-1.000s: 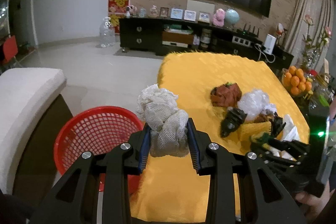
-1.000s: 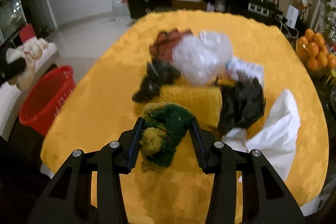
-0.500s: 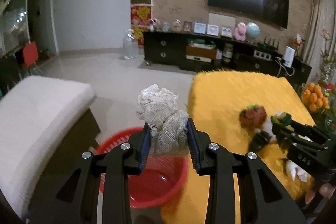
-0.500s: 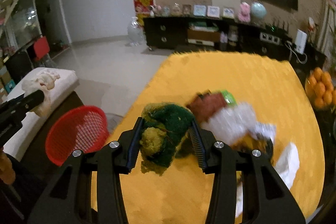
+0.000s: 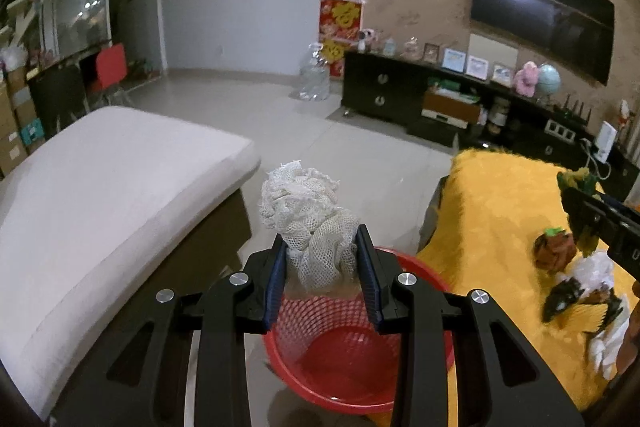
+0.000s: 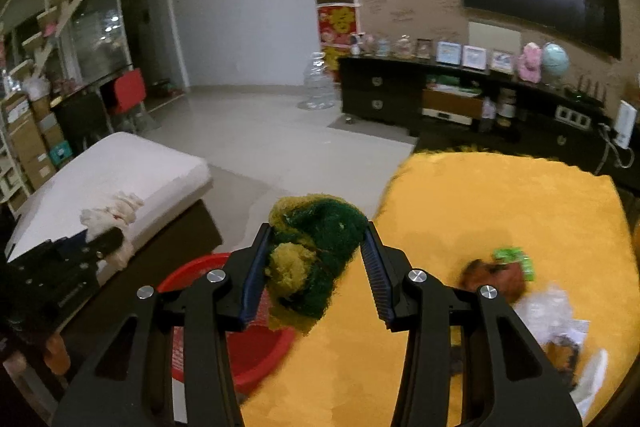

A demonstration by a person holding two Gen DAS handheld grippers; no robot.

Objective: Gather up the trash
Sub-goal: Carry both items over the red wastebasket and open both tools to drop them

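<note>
My left gripper (image 5: 322, 247) is shut on a crumpled white mesh rag (image 5: 308, 215), held above the red plastic basket (image 5: 340, 355) on the floor. My right gripper (image 6: 316, 243) is shut on a green and yellow scouring pad (image 6: 316, 255), over the edge of the table with the yellow cloth (image 6: 500, 211), right of the red basket (image 6: 248, 351). The left gripper with its white rag (image 6: 112, 215) shows at the left of the right wrist view. More trash lies on the table: a brown wrapper (image 5: 554, 249), clear plastic (image 5: 596, 267) and dark scraps (image 5: 560, 301).
A white cushioned bench (image 5: 100, 195) stands left of the basket. A dark TV cabinet (image 5: 440, 103) runs along the far wall under a wall television (image 5: 540, 3). A clear water jug (image 5: 316, 75) stands on the tiled floor.
Both grippers have swung left away from the trash pile and risen. The left one with the rag now hangs over the red basket; the right one with the pad has come to the table's edge.
</note>
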